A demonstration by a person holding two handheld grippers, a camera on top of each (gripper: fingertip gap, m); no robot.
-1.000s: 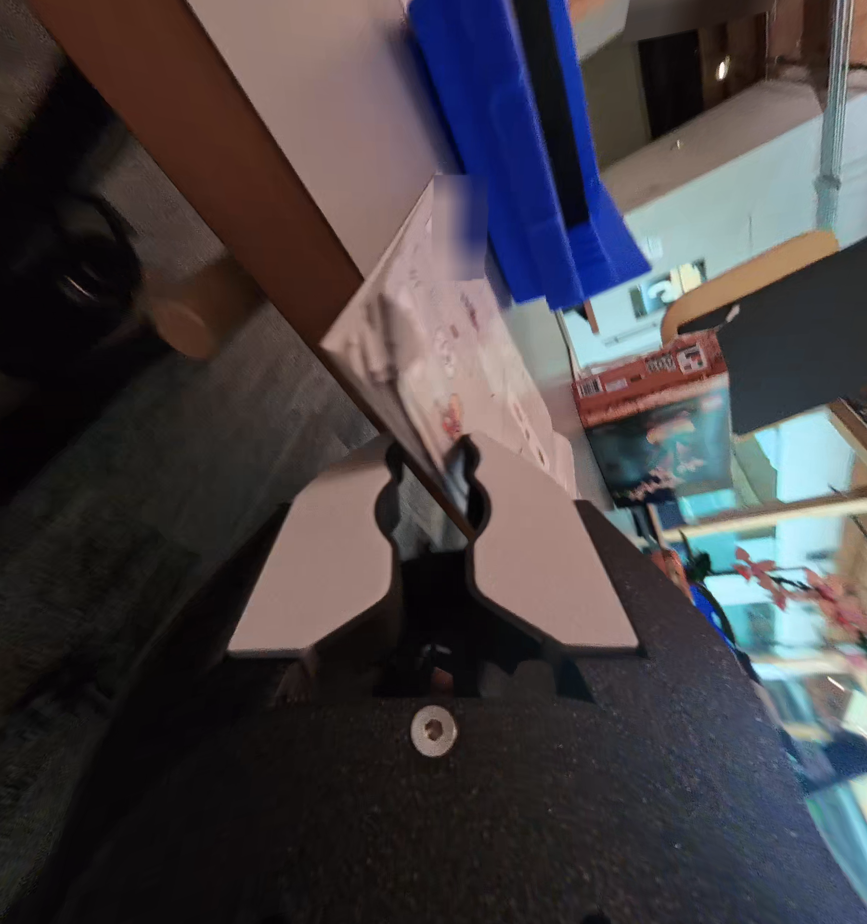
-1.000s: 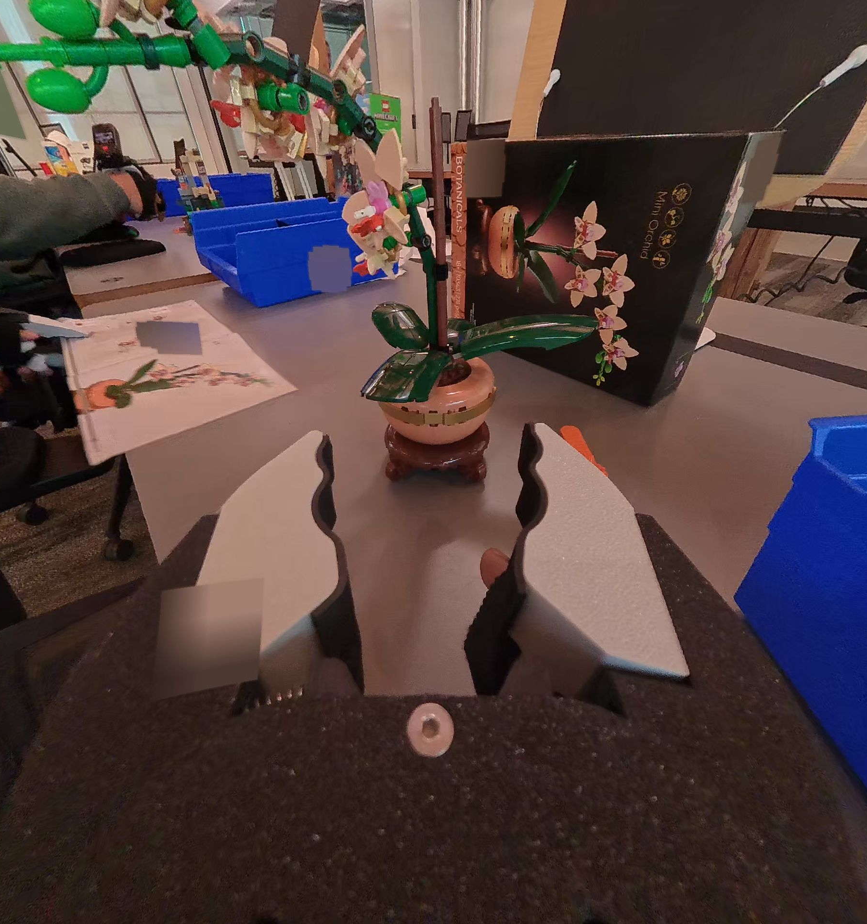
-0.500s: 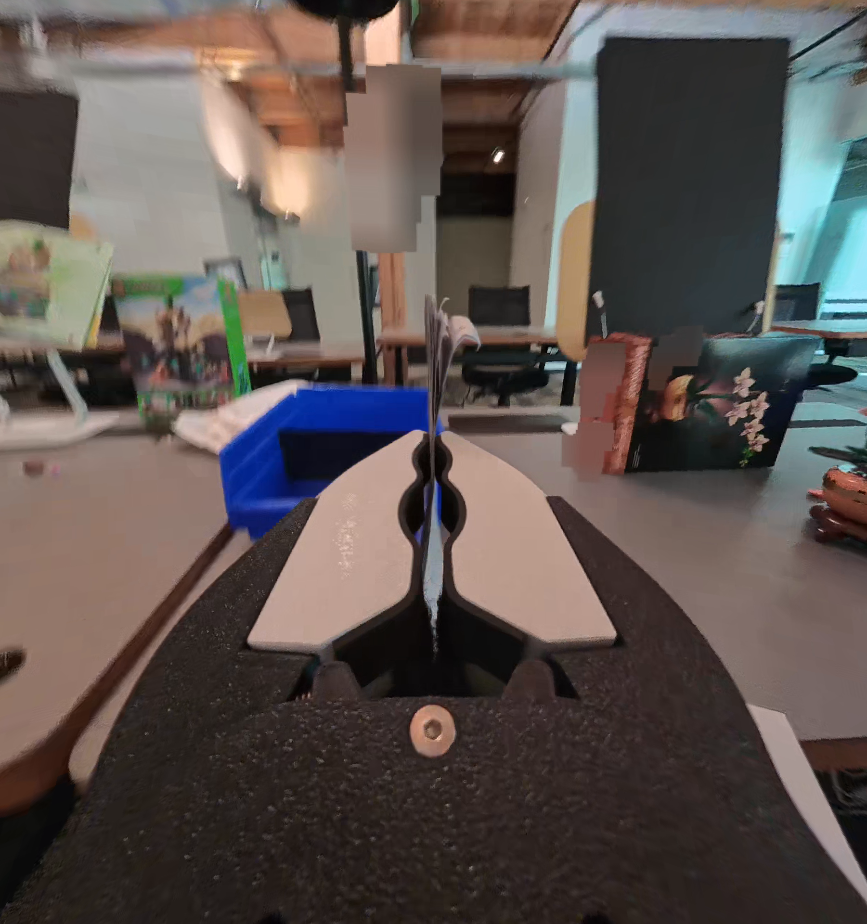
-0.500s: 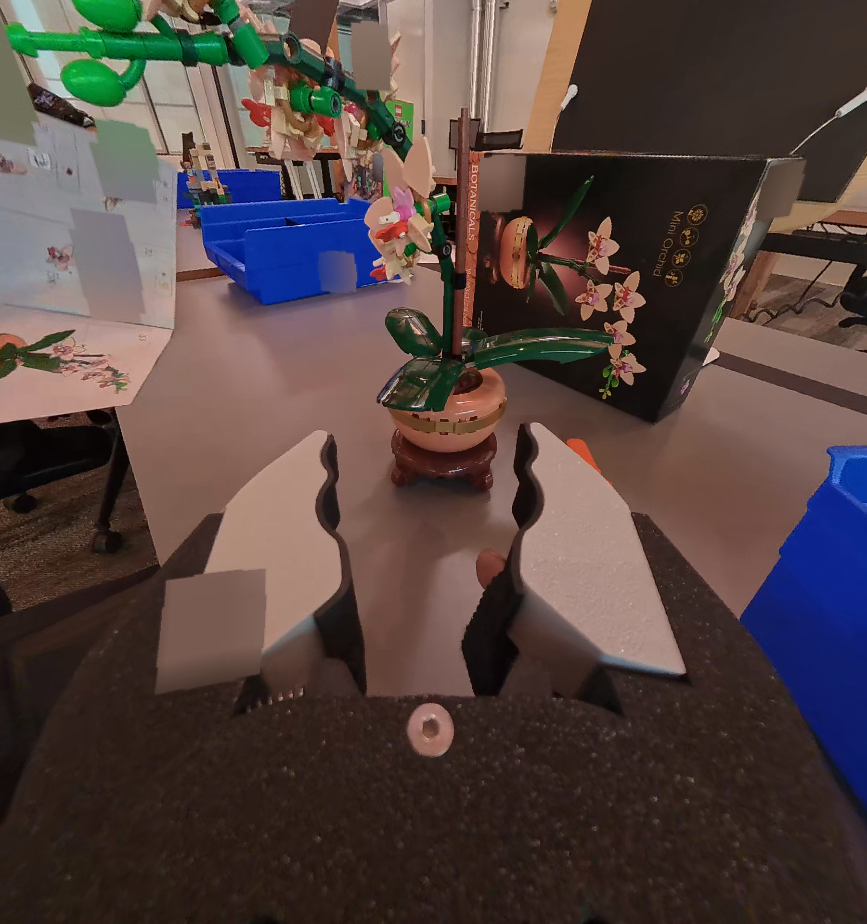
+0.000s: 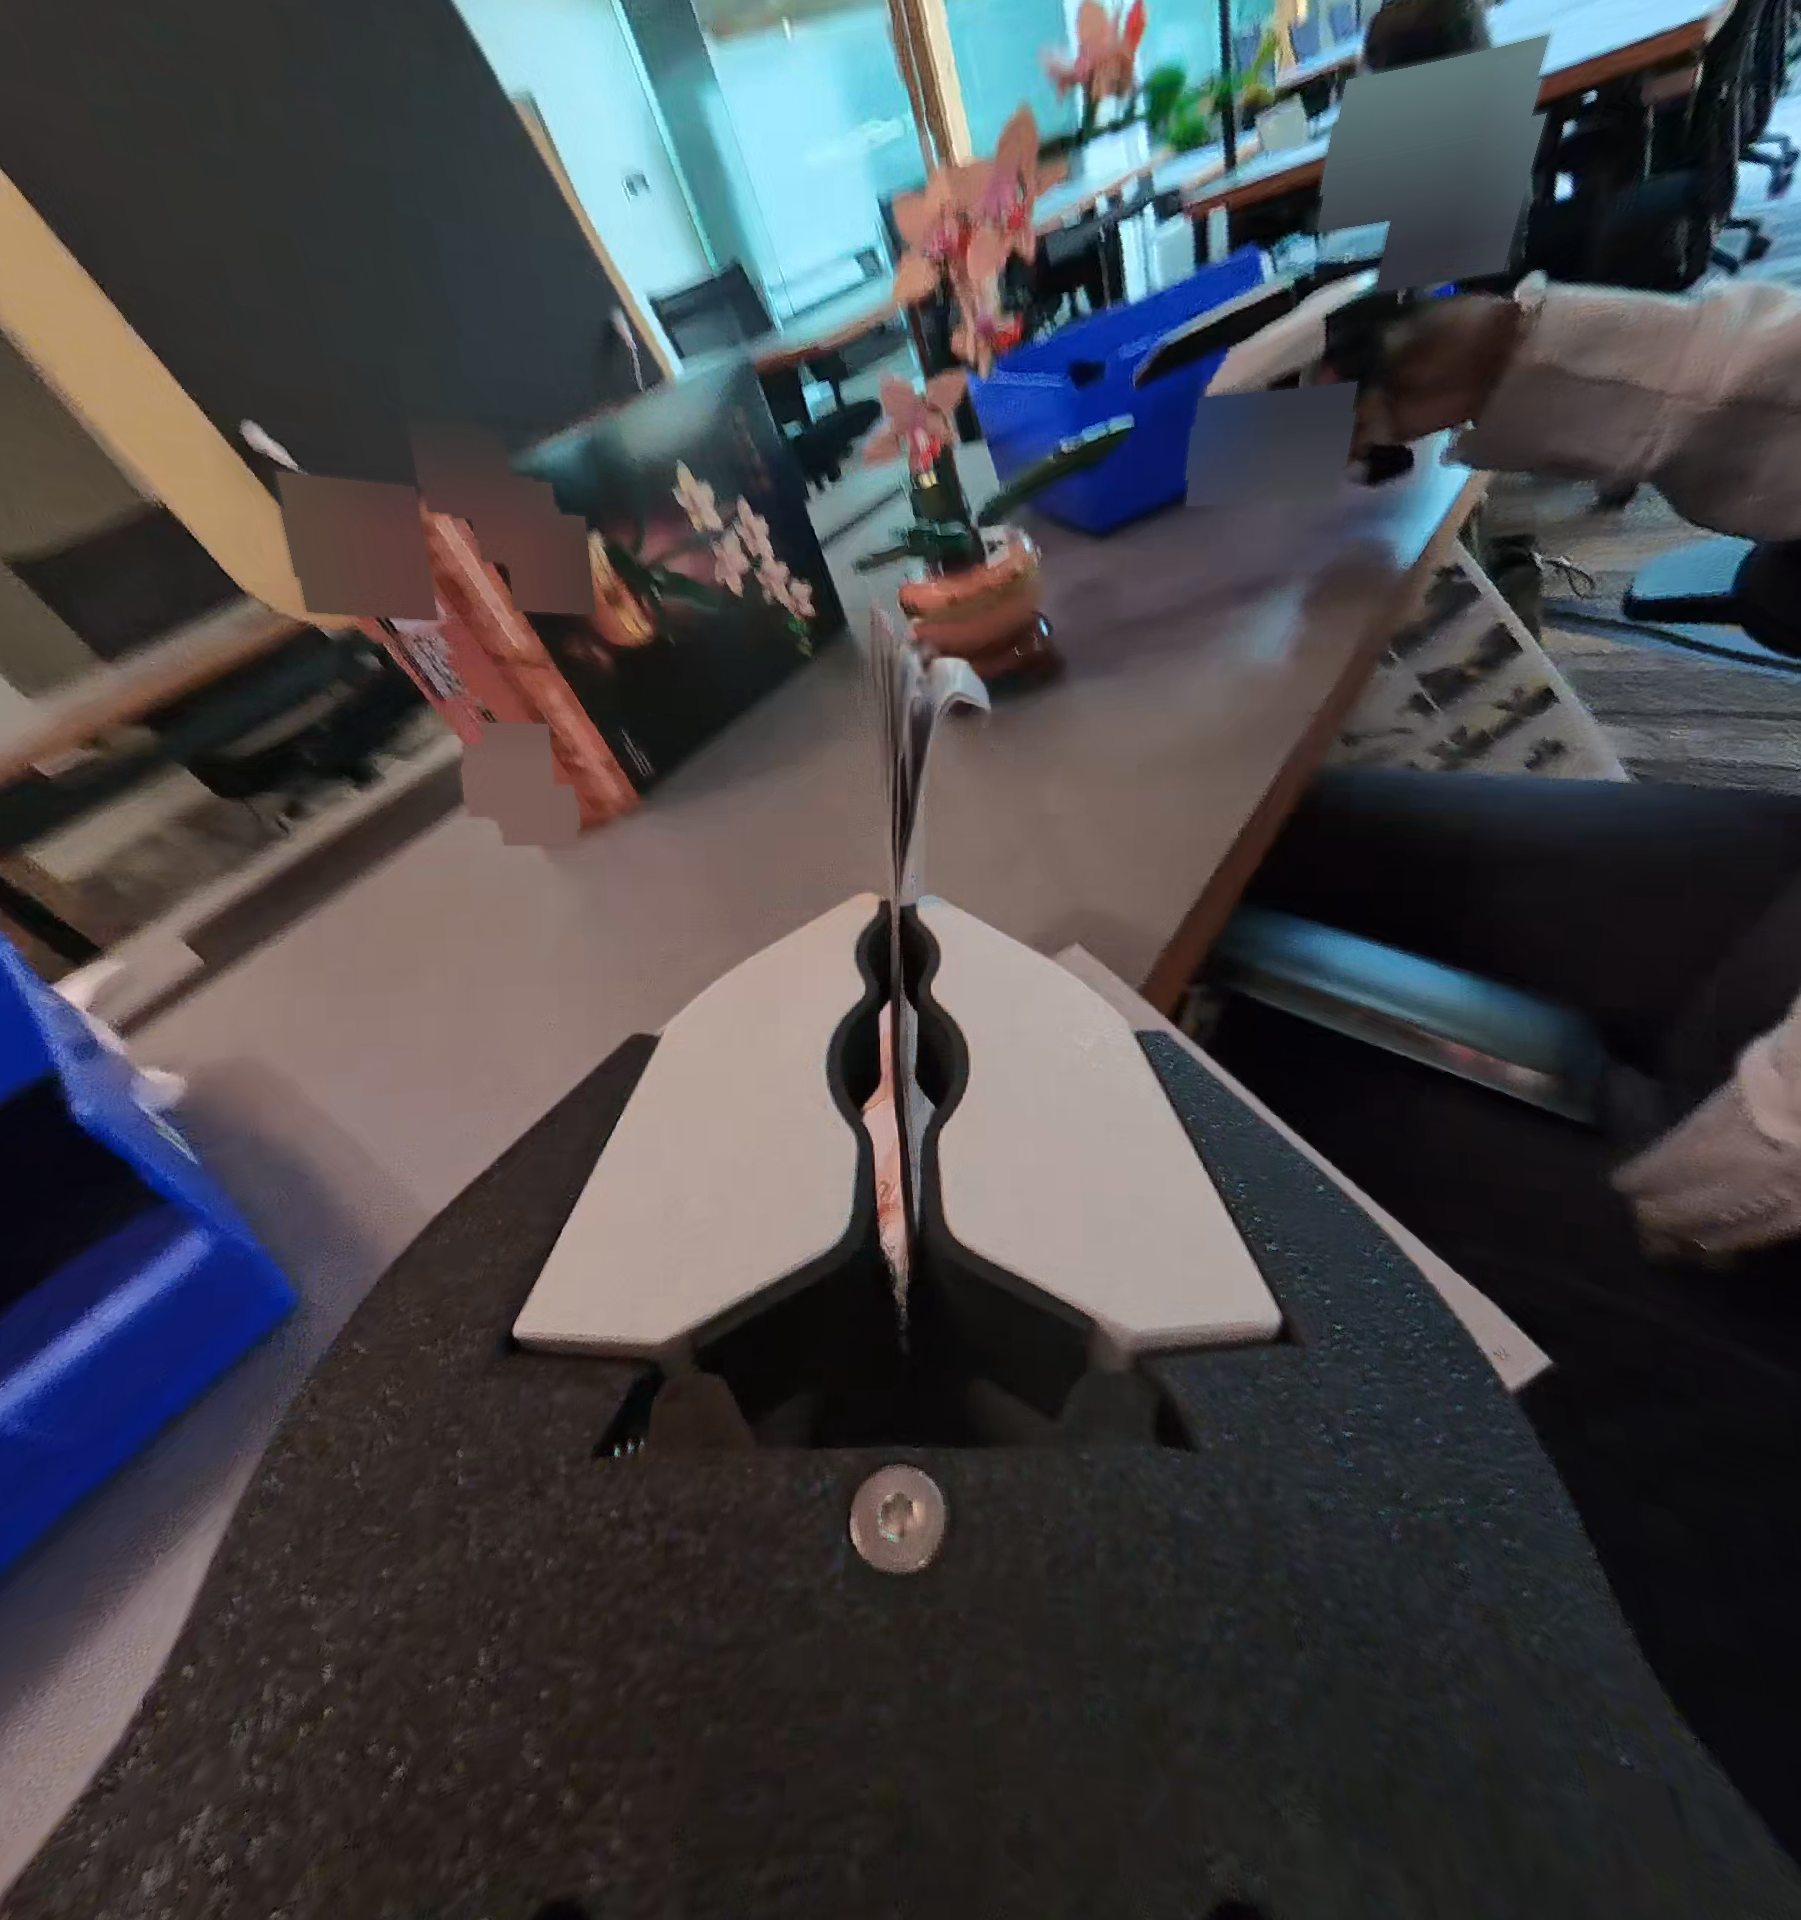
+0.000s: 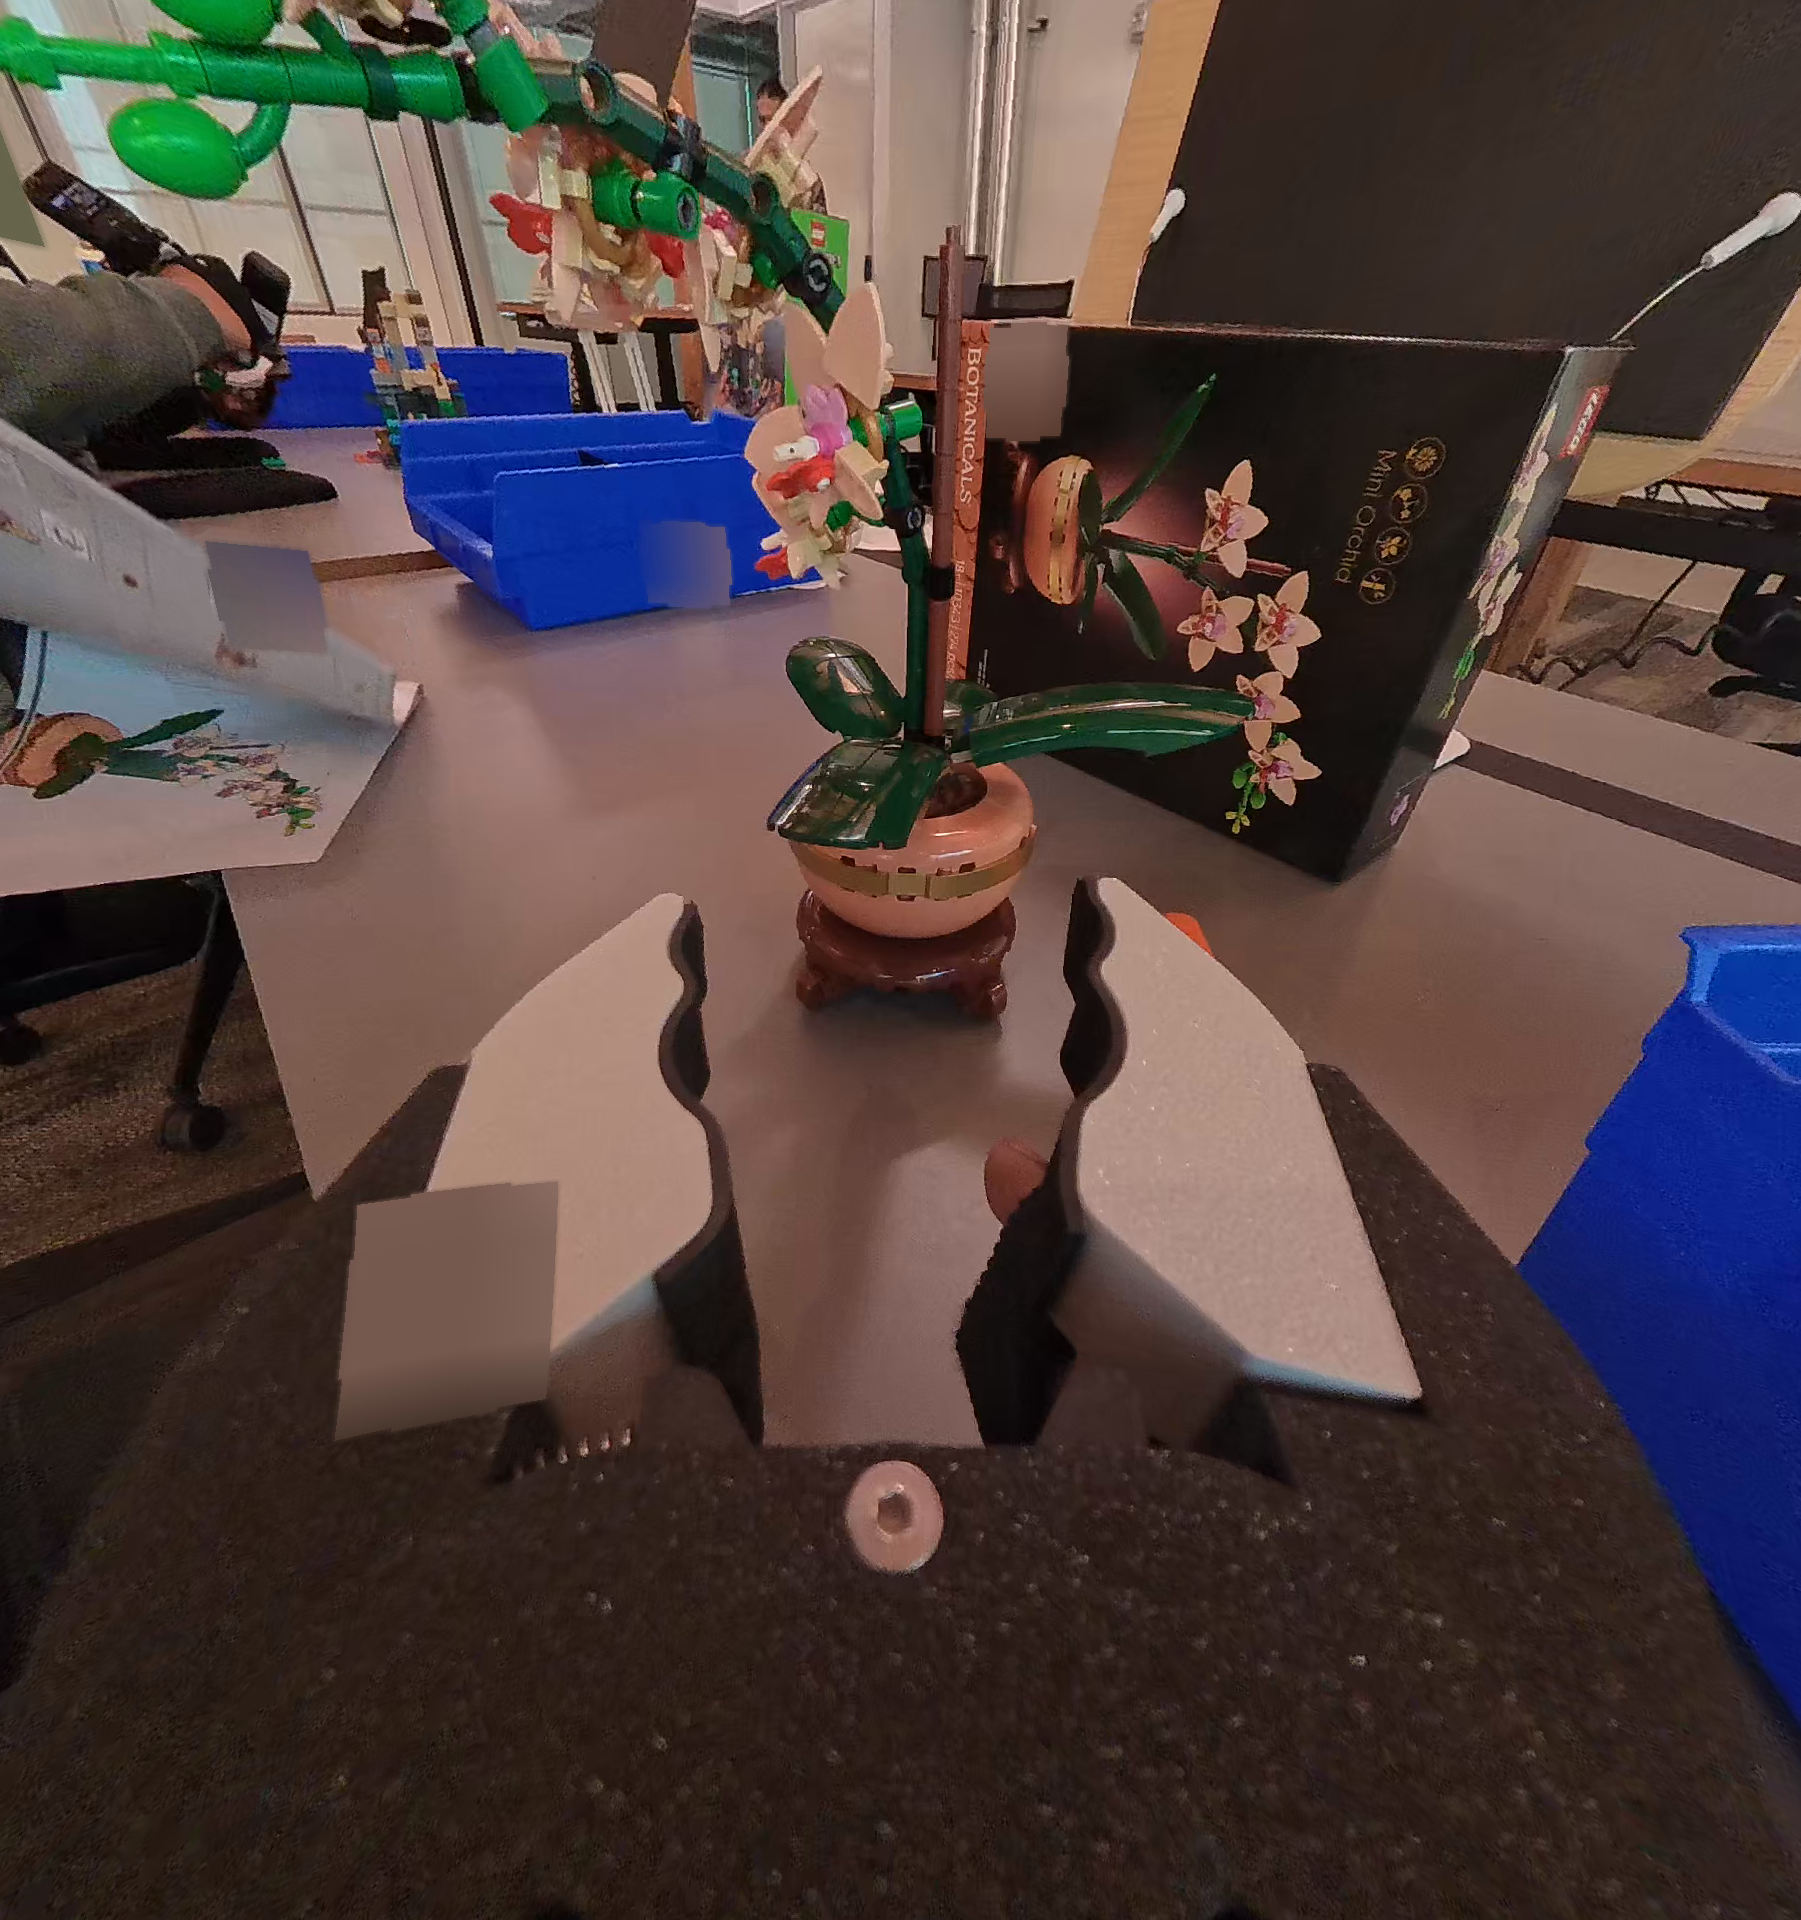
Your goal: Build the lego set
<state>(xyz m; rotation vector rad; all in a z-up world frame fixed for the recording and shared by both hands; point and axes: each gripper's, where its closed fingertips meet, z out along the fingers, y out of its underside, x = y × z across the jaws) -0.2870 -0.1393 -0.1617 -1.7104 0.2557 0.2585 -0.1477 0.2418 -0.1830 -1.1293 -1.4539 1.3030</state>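
Grey fingers of the left gripper (image 5: 901, 914) are pressed together on the thin edge of the instruction booklet (image 5: 901, 790), which stands on edge between them above the grey table (image 5: 480, 966). From the right wrist view the booklet (image 6: 158, 675) hangs open at the table's left edge, one page lifted. The right gripper (image 6: 880, 904) has its fingers spread wide and holds nothing; it hovers just short of the lego orchid (image 6: 911, 821), which stands upright in its tan pot on a brown base in the middle of the table. Behind the orchid stands the dark set box (image 6: 1280, 582), with a blue bin (image 6: 574, 509) farther left and another blue bin (image 6: 1727, 1226) at the right.
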